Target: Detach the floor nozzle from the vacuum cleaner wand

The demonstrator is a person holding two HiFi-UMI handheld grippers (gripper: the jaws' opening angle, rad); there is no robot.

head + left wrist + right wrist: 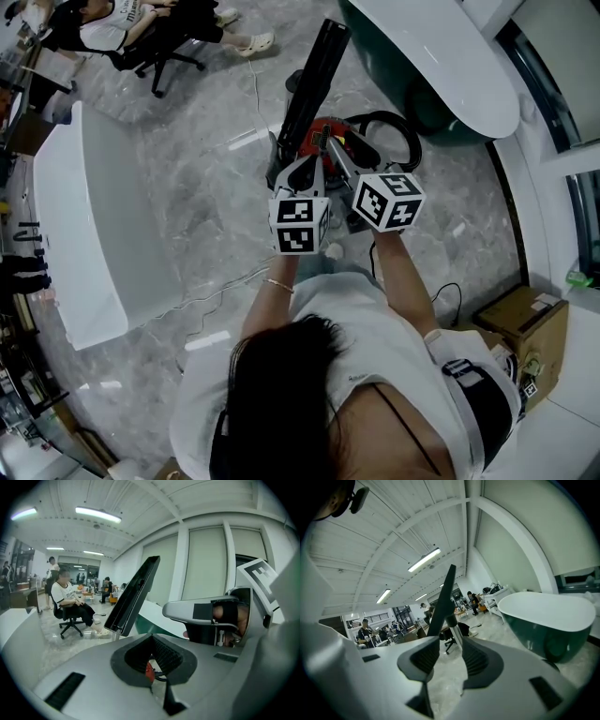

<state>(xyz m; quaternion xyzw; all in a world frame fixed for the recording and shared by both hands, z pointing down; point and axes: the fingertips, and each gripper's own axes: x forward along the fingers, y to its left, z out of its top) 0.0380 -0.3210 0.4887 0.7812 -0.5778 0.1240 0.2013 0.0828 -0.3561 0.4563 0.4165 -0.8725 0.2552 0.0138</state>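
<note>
Two sets of fingers, two different states. On my right gripper [449, 651] the fingers [477, 660] stand apart. The silver wand [455, 632] rises in the gap between them, close to the right-hand pad, and I see no pad pressing on it. On my left gripper [152, 653] the fingers are closed together on nothing, with a speck of red showing through the notch. The wand climbs away from the right gripper to the black nozzle [443, 599], which is tilted high above both grippers and joined to the wand's end. From the head view, both grippers crowd together over the red vacuum [323, 139], the right one reaching across ahead of the left. A black hose [389, 127] loops just beside the vacuum. All of it stands on a grey marbled floor [206, 187] in a big open room with strip lights overhead. A long white worktop [80, 234] runs along the left, well apart from the vacuum, and a person [112, 33] sits on an office chair beyond it. A tub [441, 56], white inside and dark green outside, sits just past the hose. A cardboard box [520, 319] stands by the wall on my right, and I cannot tell what it holds.
</note>
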